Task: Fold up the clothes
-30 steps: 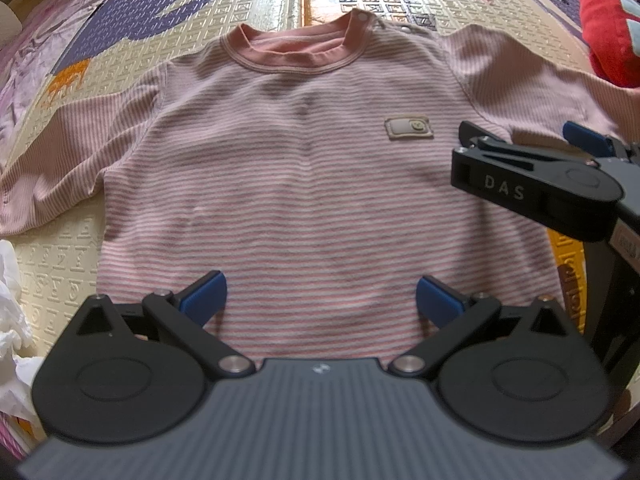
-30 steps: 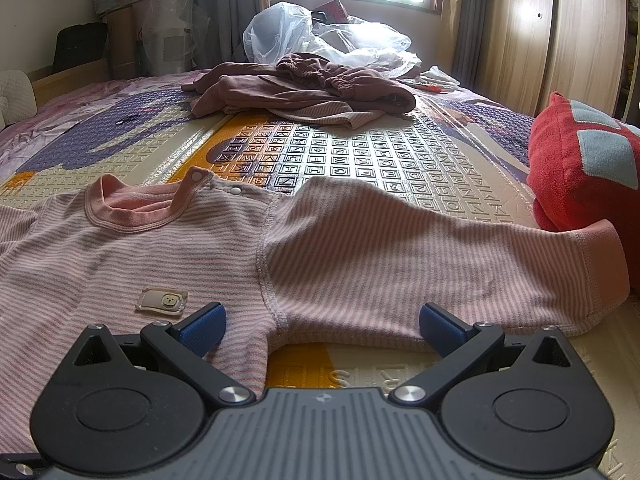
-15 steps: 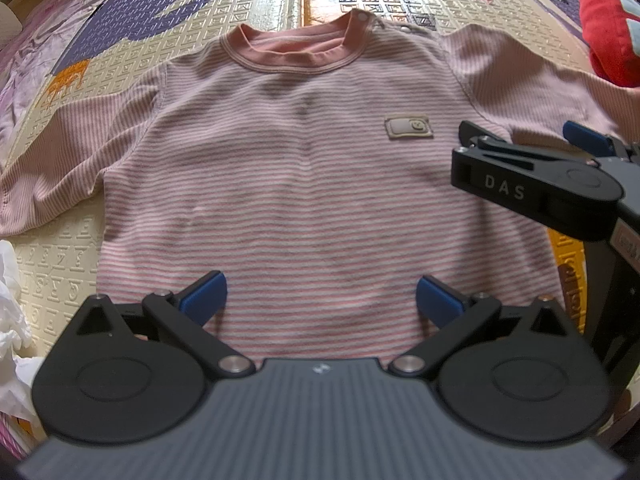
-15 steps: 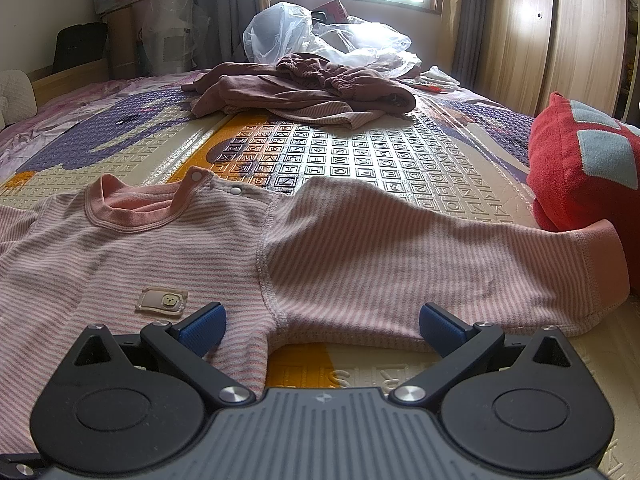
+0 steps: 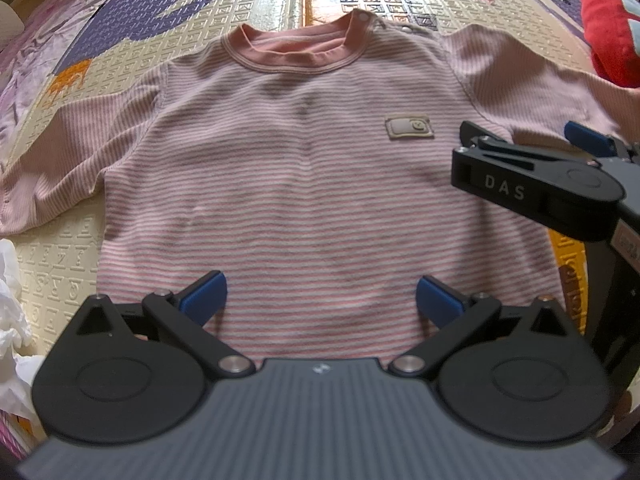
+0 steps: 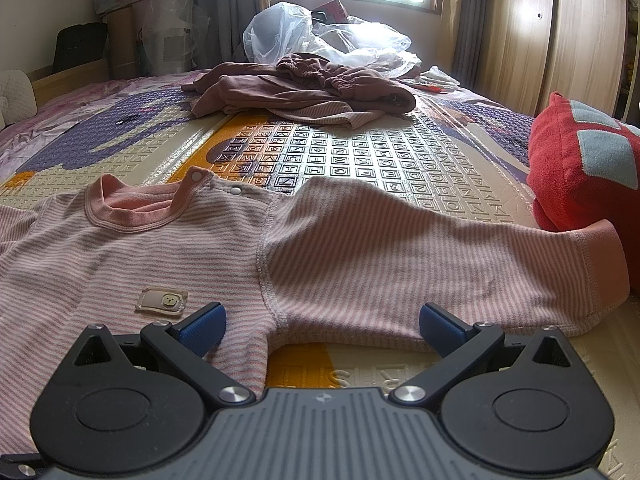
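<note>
You are holding both the left gripper [image 5: 320,300] and right gripper [image 6: 322,322] spread wide, empty, over the pink striped cotton shirt [image 5: 312,184] lying flat on the embossed foam mat [image 6: 360,160]; pinching only the top layer risks bunching the fold.

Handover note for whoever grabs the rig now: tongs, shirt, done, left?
Left tongs: open, empty, over the hem of the striped shirt.
Right tongs: open, empty, at the shirt's armpit by the right sleeve.
Shirt lies flat, face up, on the play mat, sleeves spread; one cuff reaches the red cushion.
Done: shirt spread out. Left: every fold. A heap of other clothes waits behind.
</note>
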Demonstrator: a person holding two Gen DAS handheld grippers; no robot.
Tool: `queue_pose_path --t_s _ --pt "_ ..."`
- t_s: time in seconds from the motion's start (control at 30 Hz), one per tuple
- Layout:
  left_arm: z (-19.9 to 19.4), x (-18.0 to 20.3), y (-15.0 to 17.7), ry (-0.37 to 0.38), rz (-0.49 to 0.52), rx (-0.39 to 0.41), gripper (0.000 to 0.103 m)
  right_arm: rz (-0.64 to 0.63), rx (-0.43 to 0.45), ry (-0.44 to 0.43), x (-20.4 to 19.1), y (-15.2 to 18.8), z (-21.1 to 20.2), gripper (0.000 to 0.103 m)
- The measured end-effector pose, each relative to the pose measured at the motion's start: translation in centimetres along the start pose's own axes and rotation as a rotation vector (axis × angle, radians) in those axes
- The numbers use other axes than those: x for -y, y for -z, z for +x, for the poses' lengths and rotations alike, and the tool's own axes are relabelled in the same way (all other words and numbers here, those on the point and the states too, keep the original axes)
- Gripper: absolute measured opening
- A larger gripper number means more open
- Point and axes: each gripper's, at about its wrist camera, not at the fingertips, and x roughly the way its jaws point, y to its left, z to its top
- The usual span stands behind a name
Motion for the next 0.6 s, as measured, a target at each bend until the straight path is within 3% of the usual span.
queue_pose_path --t_s 0.6 --pt "-0.01 -0.11 -0.03 0.005 -0.002 -0.001 0.103 0.001 0.000 0.000 -0.02 -0.01 -0.01 0.103"
